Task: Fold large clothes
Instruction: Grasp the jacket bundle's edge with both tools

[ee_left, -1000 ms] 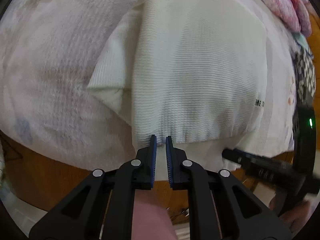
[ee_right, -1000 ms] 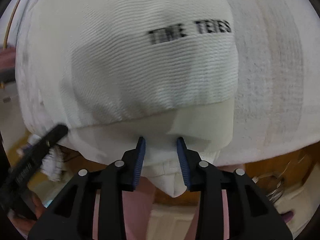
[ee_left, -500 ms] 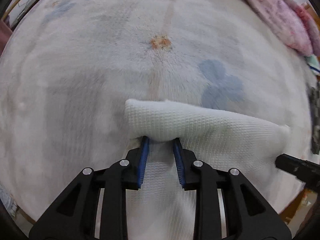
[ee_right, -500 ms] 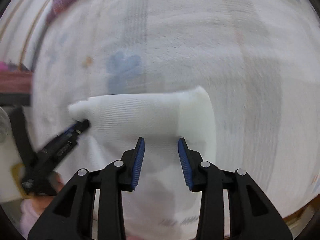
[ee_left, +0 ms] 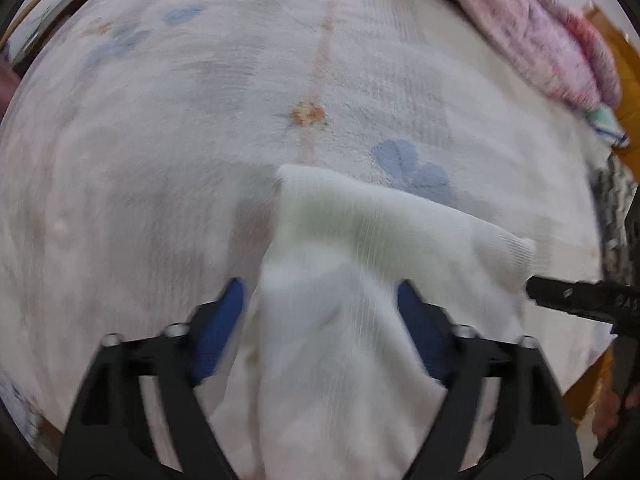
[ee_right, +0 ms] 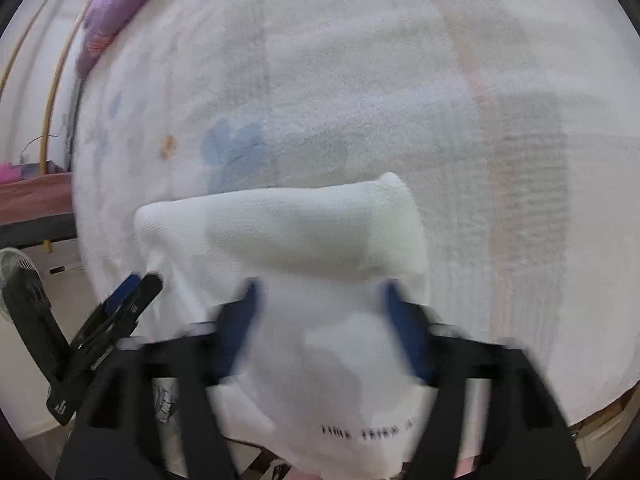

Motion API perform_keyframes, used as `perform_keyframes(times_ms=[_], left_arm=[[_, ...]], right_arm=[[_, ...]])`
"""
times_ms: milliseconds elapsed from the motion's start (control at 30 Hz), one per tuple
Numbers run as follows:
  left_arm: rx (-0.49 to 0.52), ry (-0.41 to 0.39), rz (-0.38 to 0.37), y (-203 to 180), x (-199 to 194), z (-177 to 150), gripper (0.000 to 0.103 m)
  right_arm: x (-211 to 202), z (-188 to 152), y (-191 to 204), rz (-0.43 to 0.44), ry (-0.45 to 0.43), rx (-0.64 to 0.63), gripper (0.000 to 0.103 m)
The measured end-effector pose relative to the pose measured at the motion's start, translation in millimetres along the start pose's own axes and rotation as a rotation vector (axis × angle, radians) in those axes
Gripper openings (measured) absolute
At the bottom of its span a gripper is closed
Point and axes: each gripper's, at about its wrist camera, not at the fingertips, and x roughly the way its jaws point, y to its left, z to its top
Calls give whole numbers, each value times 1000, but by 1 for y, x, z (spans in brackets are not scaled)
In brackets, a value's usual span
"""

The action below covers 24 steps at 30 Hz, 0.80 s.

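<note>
A white ribbed garment (ee_left: pixel 360 248) with black lettering (ee_right: pixel 366 432) lies on the bed, its near edge lifted and carried forward over the rest. My left gripper (ee_left: pixel 320 308) is open, jaws wide apart, with the cloth draped between the blue pads. My right gripper (ee_right: pixel 320 304) is also open, cloth lying loose between its pads. The right gripper's tip shows in the left wrist view (ee_left: pixel 560 300) at the garment's right corner. The left gripper's tip shows in the right wrist view (ee_right: pixel 132 292) at the left corner.
The bed is covered by a white blanket (ee_left: pixel 200 120) with faint blue and orange flowers. A pink quilt (ee_left: pixel 540 40) lies at the far right, a purple one (ee_right: pixel 120 4) at the far left. A fan (ee_right: pixel 20 276) stands on the floor.
Both grippers opened wide, letting go of the garment's folded edge. The fold has moved a little further forward over the bed.
</note>
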Motion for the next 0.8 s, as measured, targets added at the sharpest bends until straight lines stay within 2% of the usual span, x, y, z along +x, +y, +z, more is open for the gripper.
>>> perform_keyframes(times_ms=[33,133,300,433,567,600,700,800], left_arm=[[-20,8,-13,5,-4,-4,87],[-75,72,-2,16,-8,-10,87],[-89,122,48,28,-3,-24,87],[-83,161,47,39,10,-35,87],[-59,200,25,39,27,-38,87],[-57,207,14,39,31,-37,87],[-76,239,-85,43,43,-35,87],[-127,304,-220,52,57,-39,89]], right_arm=[[-11,-7,-5,-15,-27,-8,87],[-20,-25,-10,-26,-19,6,87],[-13,-53,-39,11,-37,71,87],[16,-57,-41,63,35,46,88],[43,-58,-33,102,103,-5,93],[46,-59,-32,124,114,-8,93],[62,-62,-27,243,169,10,95],[81,-63,-24,265,193,-1,97]])
